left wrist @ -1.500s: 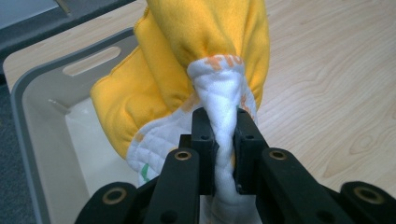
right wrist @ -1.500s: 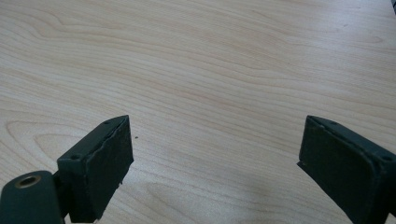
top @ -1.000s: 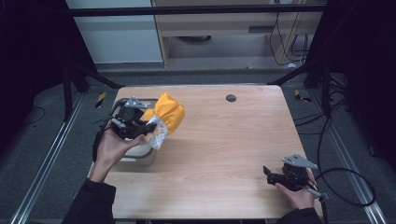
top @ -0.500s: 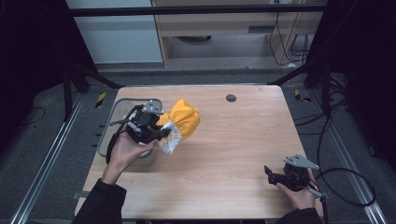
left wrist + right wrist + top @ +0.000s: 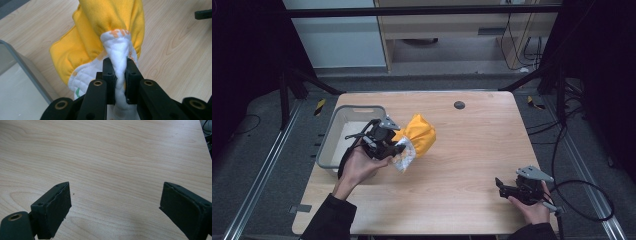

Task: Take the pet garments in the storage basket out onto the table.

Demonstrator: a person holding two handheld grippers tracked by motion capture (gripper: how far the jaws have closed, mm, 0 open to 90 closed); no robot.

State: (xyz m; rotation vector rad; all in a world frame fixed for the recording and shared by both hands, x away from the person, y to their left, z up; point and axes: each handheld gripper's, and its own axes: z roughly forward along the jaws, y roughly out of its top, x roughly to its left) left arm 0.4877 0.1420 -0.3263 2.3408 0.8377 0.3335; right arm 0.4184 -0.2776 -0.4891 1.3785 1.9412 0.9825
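Observation:
A yellow cloth with a white quilted lining [image 5: 418, 137] hangs bunched above the wooden table, just right of the grey bin [image 5: 332, 145]. My left gripper [image 5: 392, 145] is shut on a fold of the white lining [image 5: 120, 67], with the yellow outer side [image 5: 110, 27] draped beyond the jaws. At the table's front right, my right gripper [image 5: 501, 186] rests low over bare wood [image 5: 120, 170], its jaws open wide with nothing between them.
The grey bin stands at the table's left edge, its wall [image 5: 27, 72] close beside the cloth. A small dark round hole [image 5: 459, 105] sits near the far edge. A black cable [image 5: 582, 200] trails off the right side.
My left gripper has carried the cloth to the right and a little lower, from over the bin to beside it. The right gripper has stayed in place.

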